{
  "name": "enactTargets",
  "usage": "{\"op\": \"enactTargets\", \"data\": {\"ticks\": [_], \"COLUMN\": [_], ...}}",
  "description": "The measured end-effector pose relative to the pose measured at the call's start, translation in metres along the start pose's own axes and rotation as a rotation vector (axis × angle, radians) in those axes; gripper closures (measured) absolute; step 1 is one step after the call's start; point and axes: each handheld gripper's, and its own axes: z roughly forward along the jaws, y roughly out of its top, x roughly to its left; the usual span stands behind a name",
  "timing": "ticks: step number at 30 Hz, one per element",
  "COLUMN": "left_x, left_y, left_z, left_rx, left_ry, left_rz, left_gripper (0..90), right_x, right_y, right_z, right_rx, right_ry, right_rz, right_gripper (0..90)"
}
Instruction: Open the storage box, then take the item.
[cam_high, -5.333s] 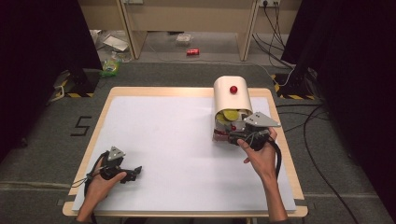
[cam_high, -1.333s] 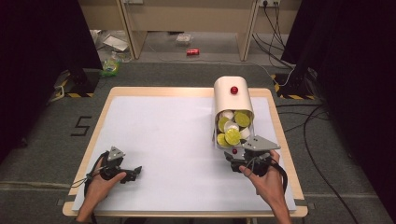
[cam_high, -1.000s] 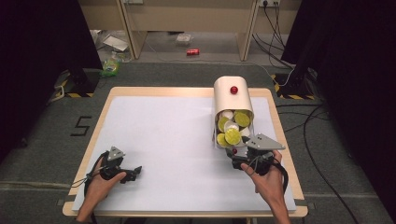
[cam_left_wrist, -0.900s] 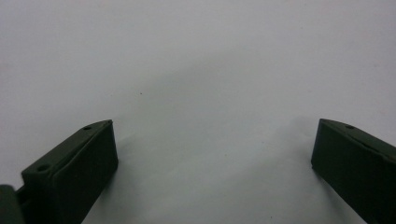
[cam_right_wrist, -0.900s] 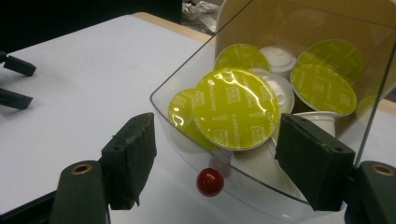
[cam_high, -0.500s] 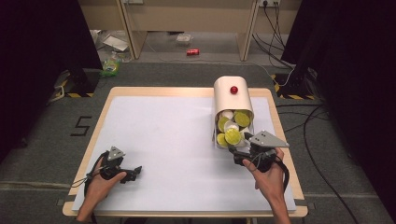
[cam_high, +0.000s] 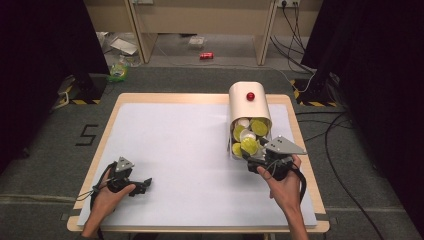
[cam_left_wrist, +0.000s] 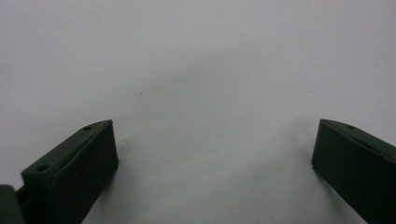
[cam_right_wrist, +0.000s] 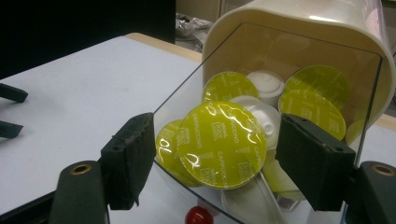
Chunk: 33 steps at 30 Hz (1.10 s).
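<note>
A cream container (cam_high: 247, 105) with a red knob (cam_high: 250, 96) lies on its side at the table's right, its mouth toward me. Yellow-green and white capsules fill the mouth. The frontmost yellow-green capsule (cam_high: 248, 146) leans there, foil lid facing me. My right gripper (cam_high: 255, 156) sits just in front of it. In the right gripper view the capsule (cam_right_wrist: 222, 144) shows between the jaws of this gripper (cam_right_wrist: 215, 135) with a gap on each side, so it is open. A clear panel (cam_right_wrist: 182, 93) juts from the container (cam_right_wrist: 289, 18). My left gripper (cam_high: 144, 184) rests open on the white sheet, its jaws (cam_left_wrist: 215, 140) empty.
The white sheet (cam_high: 175, 140) covers the wooden table. A second red knob (cam_right_wrist: 198, 216) lies under the right jaws. Beyond the far edge are floor litter and a red can (cam_high: 206, 56). Cables (cam_high: 345, 150) run along the right.
Five seconds ago my right gripper was at the container's mouth. It has backed off toward me and drifted slightly right over the last second. The capsules and the left gripper have stayed put.
</note>
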Motion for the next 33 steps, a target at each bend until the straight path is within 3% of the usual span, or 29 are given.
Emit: {"op": "enactTargets", "data": {"ticks": [16,21,33], "left_x": [0.0,0.0,0.0], "left_y": [0.0,0.0,0.0], "left_z": [0.0,0.0,0.0], "left_rx": [-0.001,-0.002,-0.001], "left_ry": [-0.001,-0.001,-0.003], "left_rz": [-0.001,-0.001,-0.001], "left_gripper": [0.0,0.0,0.0], "right_x": [-0.006,-0.008,-0.006], "right_y": [0.006,0.008,0.006], "right_z": [0.01,0.014,0.029], "right_rx": [0.0,-0.002,0.06], "right_ry": [-0.013,-0.02,-0.009], "right_rz": [0.002,0.027,0.018], "right_gripper": [28.2,28.3,30.3]}}
